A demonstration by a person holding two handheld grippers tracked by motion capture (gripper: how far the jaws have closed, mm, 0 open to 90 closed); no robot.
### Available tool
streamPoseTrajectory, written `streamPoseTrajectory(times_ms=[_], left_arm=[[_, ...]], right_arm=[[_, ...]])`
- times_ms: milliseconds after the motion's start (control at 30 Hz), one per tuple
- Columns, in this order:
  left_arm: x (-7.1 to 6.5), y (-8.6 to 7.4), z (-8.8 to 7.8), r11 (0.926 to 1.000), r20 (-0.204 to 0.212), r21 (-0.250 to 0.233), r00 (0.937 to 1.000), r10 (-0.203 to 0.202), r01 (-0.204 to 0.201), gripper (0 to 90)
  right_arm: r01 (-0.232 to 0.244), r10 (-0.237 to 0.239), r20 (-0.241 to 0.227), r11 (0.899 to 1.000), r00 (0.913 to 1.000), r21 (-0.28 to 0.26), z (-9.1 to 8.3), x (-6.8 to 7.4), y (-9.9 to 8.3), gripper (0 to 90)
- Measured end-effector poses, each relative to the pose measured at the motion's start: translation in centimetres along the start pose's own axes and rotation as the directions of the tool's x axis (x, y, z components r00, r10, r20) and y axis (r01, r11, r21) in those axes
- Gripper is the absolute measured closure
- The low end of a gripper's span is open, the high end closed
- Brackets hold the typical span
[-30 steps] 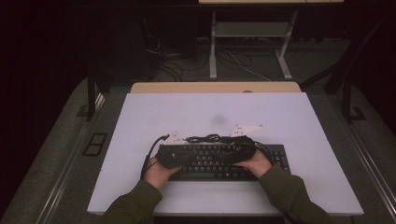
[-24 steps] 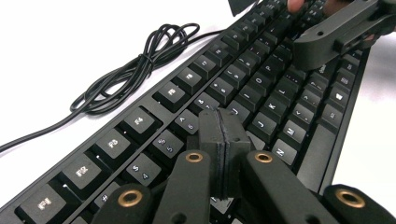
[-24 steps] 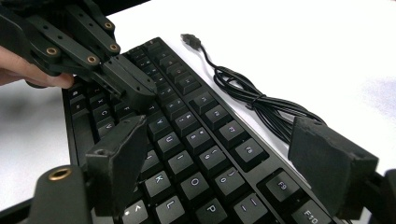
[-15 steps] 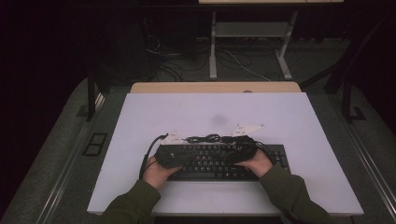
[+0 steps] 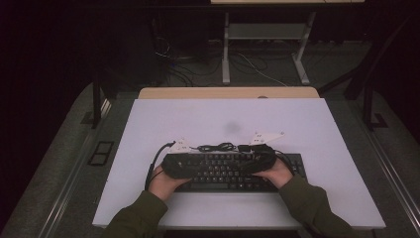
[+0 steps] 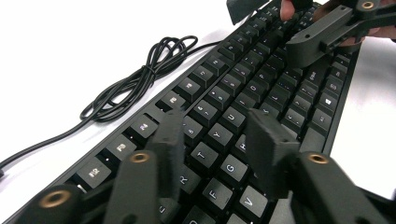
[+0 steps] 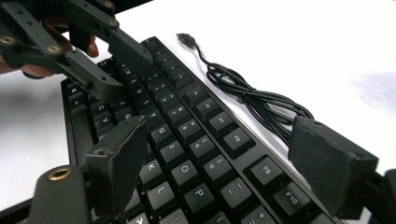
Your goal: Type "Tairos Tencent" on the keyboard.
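Nearest you, your left gripper hovers over the left half of the black keyboard, jaws parted with nothing between them, and your right gripper hovers over the right half, jaws spread wider and likewise empty. The keyboard lies flat near the front edge of the white table. Just behind it rests its bundled black cable, plug end loose on the tabletop.

Olive-green sleeves, black left gripper, black right gripper, brass screws, grey three-cornered plates.
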State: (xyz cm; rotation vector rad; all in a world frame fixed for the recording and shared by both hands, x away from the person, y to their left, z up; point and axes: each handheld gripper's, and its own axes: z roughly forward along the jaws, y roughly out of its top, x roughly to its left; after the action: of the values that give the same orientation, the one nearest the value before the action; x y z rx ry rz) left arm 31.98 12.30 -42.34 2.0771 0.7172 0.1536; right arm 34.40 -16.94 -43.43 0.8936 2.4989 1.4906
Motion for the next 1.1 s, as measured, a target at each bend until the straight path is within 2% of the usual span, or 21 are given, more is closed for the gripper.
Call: streamPoseTrajectory(times_ms=[167,433,700,1100], left_arm=[[0.1,-0.2,-0.5,0.9998,-0.001,-0.018,1.0,0.004,-0.004,41.0],[0.2,-0.8,-1.8,0.9989,-0.006,-0.047,1.0,-0.004,0.004,29.7],[0.1,-1.6,-3.2,0.9979,-0.023,-0.065,0.9997,-0.007,0.005,21.6],[0.1,-2.9,-4.1,0.9977,-0.032,-0.066,0.9993,-0.018,0.016,13.5]], right_arm=[[0.001,-0.001,0.0,1.0,1.0,-0.001,-0.5,-0.1,-0.2,18.9],[-0.007,0.007,0.016,1.0,0.9999,-0.009,-1.9,-0.2,-0.6,18.7],[-0.009,0.01,0.036,1.0,0.9993,-0.018,-3.8,-0.3,-1.4,18.6],[-0.023,0.025,0.061,0.999,0.9979,-0.029,-6.3,-0.4,-2.9,18.5]])
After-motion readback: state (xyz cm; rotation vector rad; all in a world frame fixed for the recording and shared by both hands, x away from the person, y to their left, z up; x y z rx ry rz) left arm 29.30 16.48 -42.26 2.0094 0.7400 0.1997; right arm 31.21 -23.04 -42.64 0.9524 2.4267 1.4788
